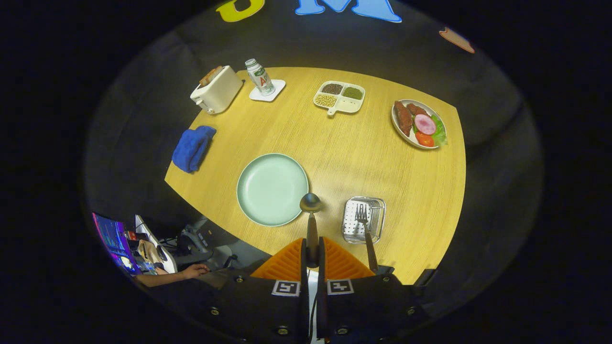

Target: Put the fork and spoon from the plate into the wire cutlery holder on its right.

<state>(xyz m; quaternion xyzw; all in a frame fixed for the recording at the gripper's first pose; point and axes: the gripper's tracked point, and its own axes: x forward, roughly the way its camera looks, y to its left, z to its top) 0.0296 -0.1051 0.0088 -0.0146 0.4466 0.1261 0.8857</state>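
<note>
1. Gripper view: tongs clamped on the spoon handle, both fingers pressing it.
2. Spoon long axis runs straight ahead of the fingers; bowl forward, over the near rim of the empty green plate.
3. Fork stands tilted in the wire cutlery holder, tines away, just right of the spoon.
4. Beyond, on the table: toaster, bottle on a coaster, blue cloth, divided dish, food plate. Nothing between spoon and holder.

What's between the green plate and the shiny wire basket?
In the gripper view, the spoon is there, its bowl by the green plate rim, its handle clamped between the fingers. The wire basket already holds the fork.
</note>
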